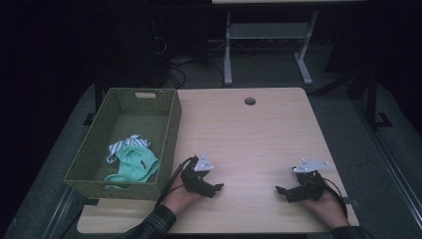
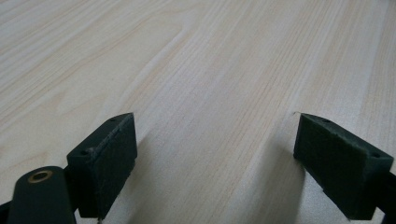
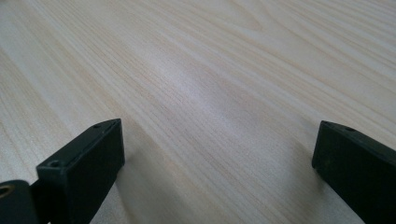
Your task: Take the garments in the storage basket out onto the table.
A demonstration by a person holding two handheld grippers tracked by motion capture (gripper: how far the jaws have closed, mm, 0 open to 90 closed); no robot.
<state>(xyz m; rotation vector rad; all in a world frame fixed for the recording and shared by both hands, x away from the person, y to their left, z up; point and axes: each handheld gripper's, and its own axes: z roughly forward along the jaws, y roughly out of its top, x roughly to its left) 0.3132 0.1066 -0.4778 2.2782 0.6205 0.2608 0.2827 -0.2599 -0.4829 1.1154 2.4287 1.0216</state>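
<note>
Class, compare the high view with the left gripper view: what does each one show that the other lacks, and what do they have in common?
High view alone: a green woven basket at the table's left edge, holding a mint-green garment and a striped cloth; the right gripper; a round hole in the tabletop. Left gripper view alone: the jaw pads close up, wide apart with nothing between them. Both: the left gripper and the pale wooden table.

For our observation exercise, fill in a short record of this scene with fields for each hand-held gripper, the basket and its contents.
left hand-held gripper: open, holds nothing, low over the table
right hand-held gripper: open, holds nothing, low over the table
basket: green woven, at the table's left edge
contents: mint green cloth, striped cloth
</note>
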